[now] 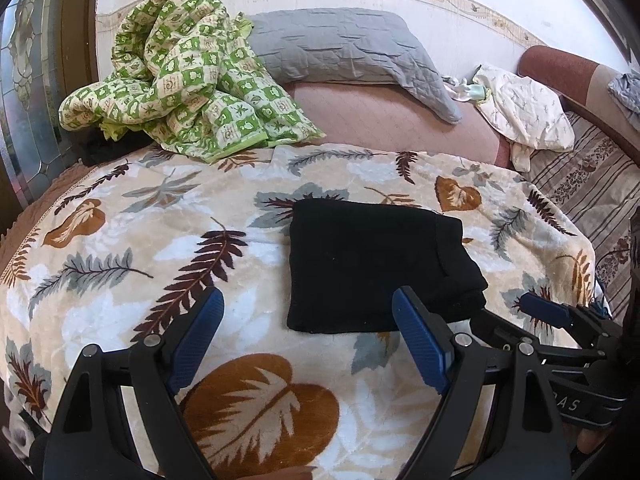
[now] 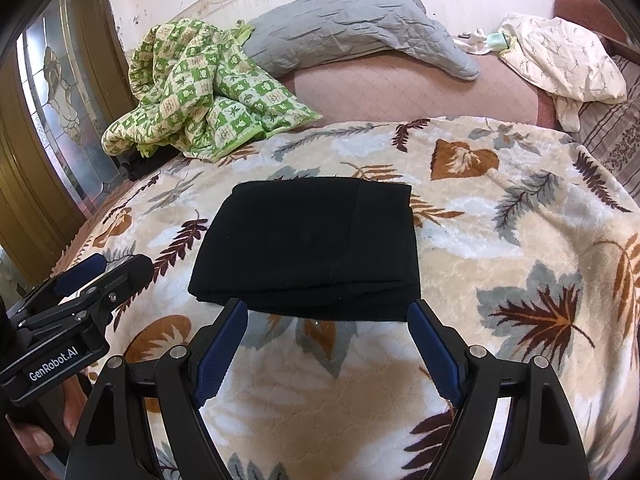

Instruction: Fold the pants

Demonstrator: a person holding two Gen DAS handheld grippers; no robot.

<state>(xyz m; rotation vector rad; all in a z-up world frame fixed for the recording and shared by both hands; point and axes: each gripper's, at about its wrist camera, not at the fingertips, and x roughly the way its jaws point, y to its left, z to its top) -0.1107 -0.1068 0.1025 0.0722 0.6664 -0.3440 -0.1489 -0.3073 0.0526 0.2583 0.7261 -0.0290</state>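
The black pants (image 1: pixel 372 268) lie folded into a compact rectangle on the leaf-patterned blanket (image 1: pixel 160 240); they also show in the right wrist view (image 2: pixel 312 248). My left gripper (image 1: pixel 308 300) is open and empty, just in front of the pants' near left edge. My right gripper (image 2: pixel 328 312) is open and empty, just in front of the pants' near edge. The right gripper shows at the right in the left wrist view (image 1: pixel 544 312). The left gripper shows at the left in the right wrist view (image 2: pixel 92 272).
A green checked quilt (image 1: pixel 188 88) lies bunched at the back left. A grey pillow (image 1: pixel 344 44) and a white patterned cloth (image 1: pixel 524 112) lie at the back. A glass-panelled door (image 2: pixel 60 112) stands to the left. A striped sheet (image 1: pixel 592 184) lies at right.
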